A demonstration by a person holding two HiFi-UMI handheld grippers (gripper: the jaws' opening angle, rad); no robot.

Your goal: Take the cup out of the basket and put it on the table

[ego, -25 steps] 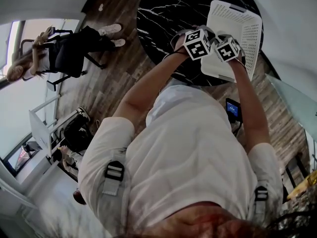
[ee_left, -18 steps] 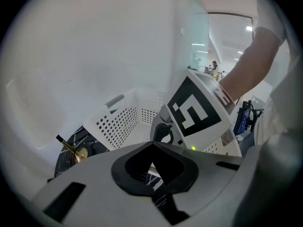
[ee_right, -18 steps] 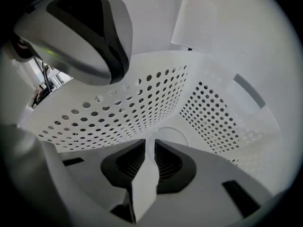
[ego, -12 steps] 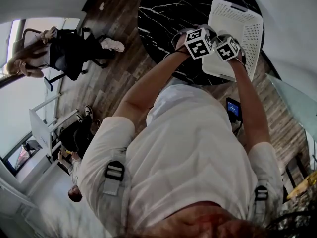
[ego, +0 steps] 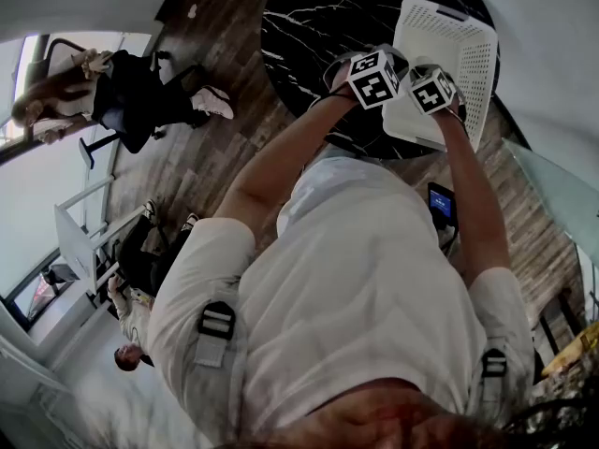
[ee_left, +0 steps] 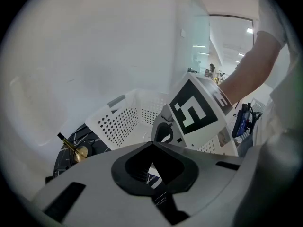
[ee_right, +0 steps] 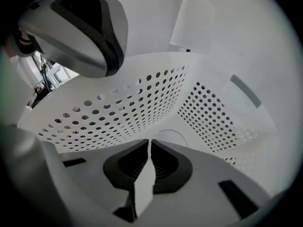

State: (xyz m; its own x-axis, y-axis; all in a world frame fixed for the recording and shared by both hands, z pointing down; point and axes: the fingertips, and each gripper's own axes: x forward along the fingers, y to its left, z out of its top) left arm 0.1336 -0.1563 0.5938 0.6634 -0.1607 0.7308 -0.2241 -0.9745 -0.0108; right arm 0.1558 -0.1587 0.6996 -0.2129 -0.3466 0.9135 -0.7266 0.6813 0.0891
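A white perforated basket (ego: 468, 36) stands on the round black marble table (ego: 309, 26). My left gripper (ego: 374, 78) hovers at the basket's left near corner, and my right gripper (ego: 431, 90) is over its near edge; the marker cubes hide the jaws. In the right gripper view the jaws (ee_right: 151, 143) point into the basket (ee_right: 142, 108), tips together with nothing held. A pale round outline (ee_right: 166, 135) lies on the basket floor just past them; I cannot tell if it is the cup. The left gripper's jaws (ee_left: 151, 148) also meet at the tips, above the table beside the basket (ee_left: 118, 119).
A brass lamp base (ee_left: 75, 150) stands on the table behind the basket, its white shade (ee_right: 191, 25) above. A small lit screen (ego: 440, 206) hangs at my right hip. A person sits on a chair (ego: 122, 92) to the left. A glass panel (ego: 552, 195) borders the right.
Both grippers have crept slightly forward toward the basket. The seated person at the left has shifted their legs.
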